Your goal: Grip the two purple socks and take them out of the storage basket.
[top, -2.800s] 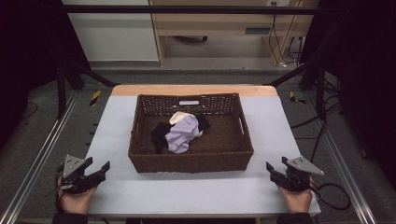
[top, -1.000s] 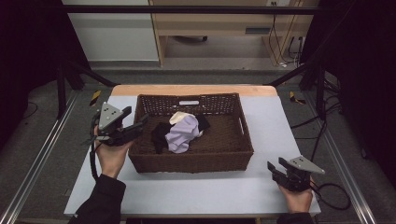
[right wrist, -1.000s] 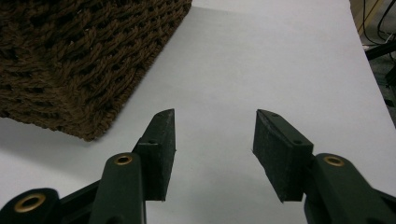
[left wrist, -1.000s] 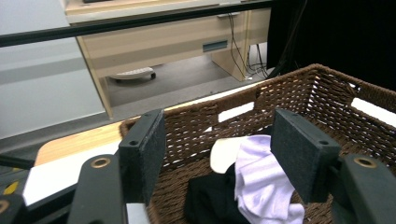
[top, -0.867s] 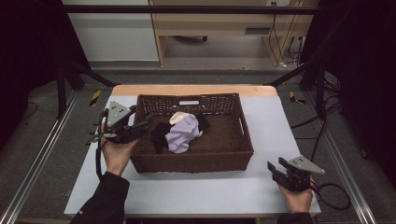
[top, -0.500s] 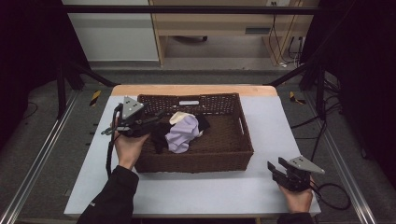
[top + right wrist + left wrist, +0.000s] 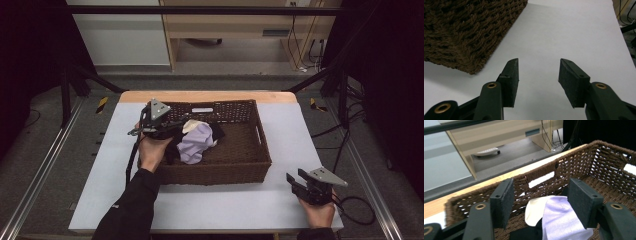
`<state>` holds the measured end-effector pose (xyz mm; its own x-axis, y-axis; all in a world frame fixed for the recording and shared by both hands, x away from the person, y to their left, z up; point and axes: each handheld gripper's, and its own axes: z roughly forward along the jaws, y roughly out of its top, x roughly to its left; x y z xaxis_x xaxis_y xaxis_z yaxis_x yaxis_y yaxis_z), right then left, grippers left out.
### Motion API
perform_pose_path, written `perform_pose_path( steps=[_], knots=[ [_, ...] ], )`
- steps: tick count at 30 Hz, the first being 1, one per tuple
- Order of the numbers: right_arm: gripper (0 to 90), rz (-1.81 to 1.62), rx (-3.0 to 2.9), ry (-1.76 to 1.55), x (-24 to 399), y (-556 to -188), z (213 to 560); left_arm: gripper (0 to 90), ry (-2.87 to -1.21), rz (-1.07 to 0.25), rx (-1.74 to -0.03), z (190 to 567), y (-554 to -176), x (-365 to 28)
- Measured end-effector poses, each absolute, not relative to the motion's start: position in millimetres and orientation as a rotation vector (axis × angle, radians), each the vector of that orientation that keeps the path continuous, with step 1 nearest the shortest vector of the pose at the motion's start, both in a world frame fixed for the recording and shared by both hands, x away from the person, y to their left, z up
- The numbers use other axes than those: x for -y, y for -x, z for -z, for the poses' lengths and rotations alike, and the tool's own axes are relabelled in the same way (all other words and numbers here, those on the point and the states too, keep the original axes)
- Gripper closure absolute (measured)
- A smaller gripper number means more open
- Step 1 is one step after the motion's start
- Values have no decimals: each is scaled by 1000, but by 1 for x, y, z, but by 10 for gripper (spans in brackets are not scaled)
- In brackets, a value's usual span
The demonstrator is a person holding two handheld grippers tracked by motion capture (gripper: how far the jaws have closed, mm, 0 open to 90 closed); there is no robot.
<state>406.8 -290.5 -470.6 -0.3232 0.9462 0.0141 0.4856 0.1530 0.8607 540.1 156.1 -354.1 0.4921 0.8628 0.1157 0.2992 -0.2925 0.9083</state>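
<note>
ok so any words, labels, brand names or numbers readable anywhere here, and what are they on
None can be read.
The white strip at the far wall of the wicker basket: no lettering can be made out on it.
The lavender cloth and cream cloth in the basket: no print visible.
The grey plate on the left hand-held gripper and on the right hand-held gripper: blank.

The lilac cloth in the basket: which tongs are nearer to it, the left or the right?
Left. The left tongs hover open over the basket, right beside the lilac cloth. The right tongs rest open on the table, outside the basket's near right corner.
</note>
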Motion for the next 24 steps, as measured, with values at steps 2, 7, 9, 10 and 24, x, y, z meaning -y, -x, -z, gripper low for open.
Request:
perform_pose_path(
  steps=[2,7,9,10,24],
  knots=[
    [510,-1088,-1888,-1358,291,-407,471,371,-1840,-775,-968,359,-544,-153],
    [511,-1082,-1891,-1353,291,-408,471,358,-1893,-750,-962,369,-551,-147],
    [511,-1082,-1892,-1352,291,-408,471,358,-1912,-746,-954,371,-551,-145],
    [511,-1083,-1891,-1352,291,-407,471,357,-1919,-739,-948,372,-551,-144],
    [503,-1084,-1896,-1360,290,-408,471,347,-2133,-584,-970,392,-556,-133]
  ],
)
